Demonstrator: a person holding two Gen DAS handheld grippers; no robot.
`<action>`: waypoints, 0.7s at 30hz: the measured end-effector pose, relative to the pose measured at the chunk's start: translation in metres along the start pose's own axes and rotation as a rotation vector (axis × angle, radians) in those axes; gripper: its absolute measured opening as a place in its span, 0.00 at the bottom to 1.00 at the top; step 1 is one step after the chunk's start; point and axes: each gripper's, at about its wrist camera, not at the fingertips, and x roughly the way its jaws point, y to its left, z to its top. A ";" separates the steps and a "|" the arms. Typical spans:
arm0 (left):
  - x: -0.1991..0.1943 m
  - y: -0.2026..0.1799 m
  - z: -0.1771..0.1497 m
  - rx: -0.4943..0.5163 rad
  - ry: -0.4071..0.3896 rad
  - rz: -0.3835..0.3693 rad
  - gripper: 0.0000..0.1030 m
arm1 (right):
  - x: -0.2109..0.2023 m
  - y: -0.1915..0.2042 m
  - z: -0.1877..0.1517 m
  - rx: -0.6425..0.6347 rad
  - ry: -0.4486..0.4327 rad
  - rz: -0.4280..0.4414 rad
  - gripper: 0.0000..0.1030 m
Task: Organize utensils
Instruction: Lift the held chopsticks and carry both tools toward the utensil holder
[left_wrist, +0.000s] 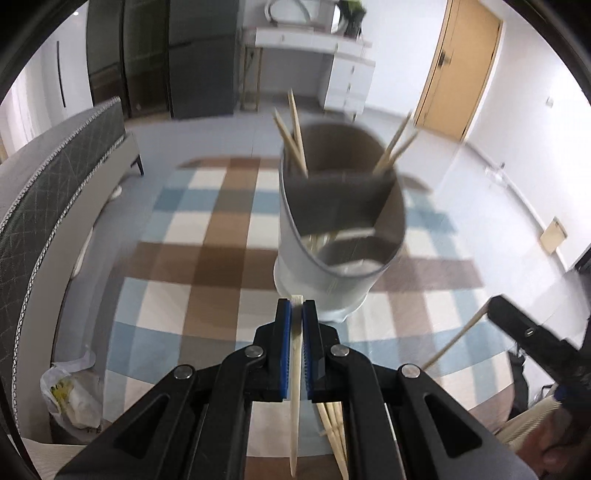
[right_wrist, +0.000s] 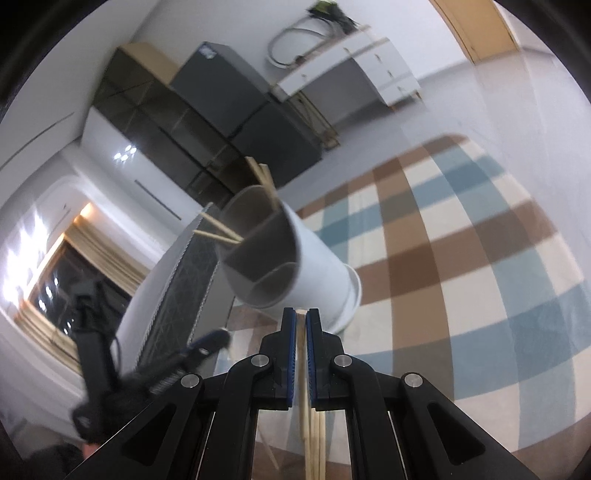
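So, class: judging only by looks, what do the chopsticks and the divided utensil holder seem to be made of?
Chopsticks: probably bamboo or pale wood, matte; the sign is their tan, dull, slender tapered shafts. One sits clamped in the left claw, another in the right claw. Utensil holder: likely plastic, perhaps coated metal; a smooth white wall with slight sheen and grey interior dividers. Blur leaves it open.

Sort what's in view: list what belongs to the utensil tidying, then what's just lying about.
Job:
- holder
- chopsticks in holder
- chopstick in left hand-held gripper
- chopstick in right hand-held gripper
- loose chopsticks

Lying about:
- plastic bag
- rug
- sofa
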 end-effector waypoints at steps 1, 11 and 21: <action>-0.004 0.001 0.003 0.001 -0.017 -0.010 0.02 | -0.004 0.005 -0.002 -0.018 -0.010 -0.004 0.05; -0.024 0.020 0.003 0.017 -0.072 -0.053 0.01 | -0.017 0.032 -0.017 -0.106 -0.028 -0.059 0.04; -0.045 0.016 0.002 0.033 -0.067 -0.079 0.01 | -0.033 0.049 -0.025 -0.141 -0.056 -0.090 0.04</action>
